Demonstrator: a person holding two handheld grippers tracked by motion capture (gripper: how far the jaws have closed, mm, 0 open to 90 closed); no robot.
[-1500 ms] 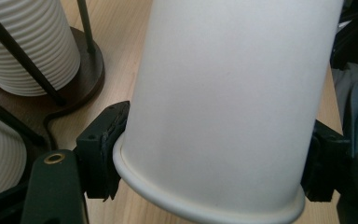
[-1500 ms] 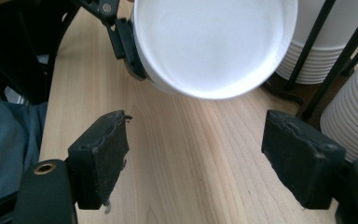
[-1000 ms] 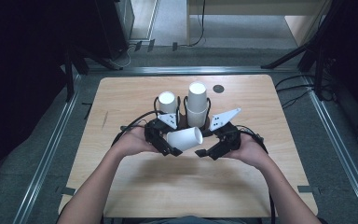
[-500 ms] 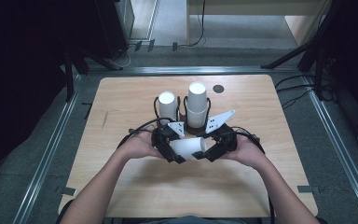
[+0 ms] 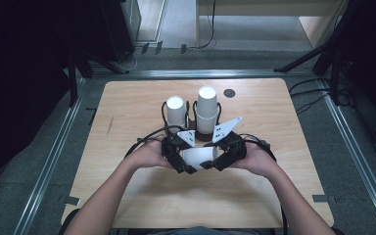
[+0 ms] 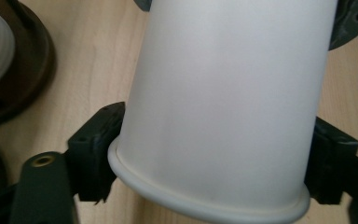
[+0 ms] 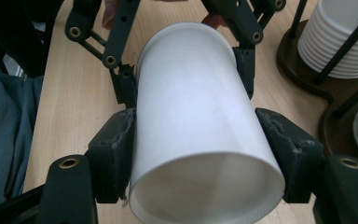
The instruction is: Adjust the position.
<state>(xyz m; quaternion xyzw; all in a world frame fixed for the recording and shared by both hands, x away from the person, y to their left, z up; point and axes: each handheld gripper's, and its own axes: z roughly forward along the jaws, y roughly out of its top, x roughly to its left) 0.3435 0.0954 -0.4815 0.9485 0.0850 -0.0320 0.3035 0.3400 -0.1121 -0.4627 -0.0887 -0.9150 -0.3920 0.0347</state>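
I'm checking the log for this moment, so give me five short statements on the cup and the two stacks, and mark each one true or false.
1. Both tongs, the left tongs and the right tongs, grip one white paper cup. True.
2. That cup stands upright on the table. False: it lies sideways between the tongs.
3. Two stacks of white cups stand in a dark holder beyond the hands. True: the left stack and the right stack.
4. The left stack is the taller. False: the right stack rises higher.
5. The held cup is blue. False: it is white.
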